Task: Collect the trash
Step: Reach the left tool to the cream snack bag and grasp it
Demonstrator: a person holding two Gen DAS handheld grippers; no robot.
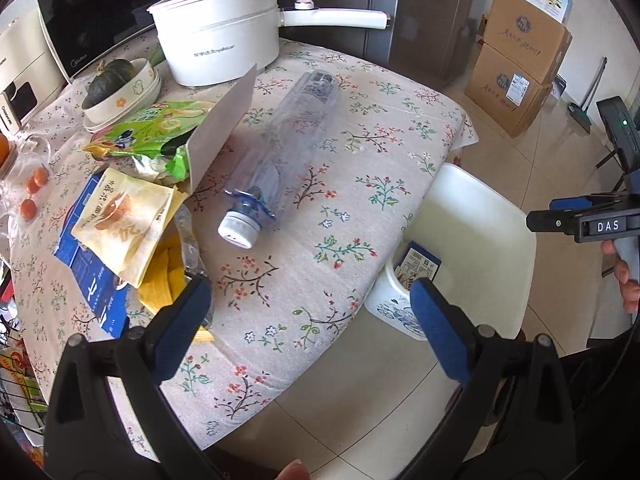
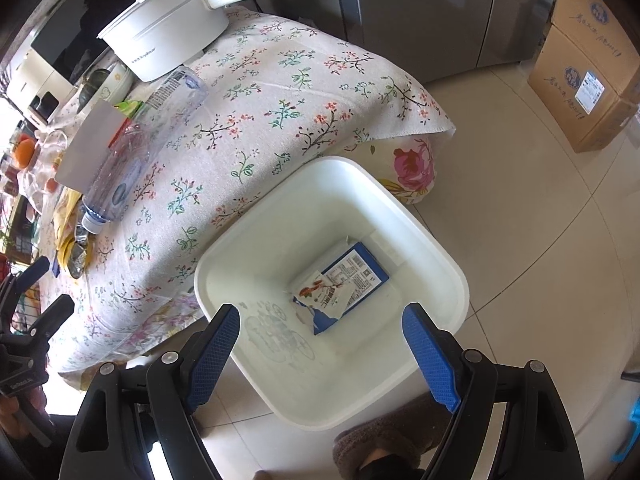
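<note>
A white trash bin [image 2: 256, 240] stands on the floor beside the table; a blue box with a snack wrapper [image 2: 344, 284] lies at its bottom. My right gripper [image 2: 320, 344] is open and empty above the bin. My left gripper [image 1: 308, 324] is open and empty over the table's near edge. On the floral tablecloth [image 1: 360, 184] lie a clear plastic bottle [image 1: 288, 148], a green snack bag [image 1: 156, 128], a yellow wrapper [image 1: 120, 224], a blue box [image 1: 92, 280] and a white card [image 1: 224, 128]. The bin also shows in the left wrist view [image 1: 480, 232].
A white pot [image 1: 220, 36], a bowl with a squash [image 1: 116, 88], a microwave [image 1: 84, 20] and small oranges [image 1: 34, 192] stand at the table's back and left. Cardboard boxes [image 1: 520, 64] are stacked on the tiled floor by the fridge [image 2: 420, 12].
</note>
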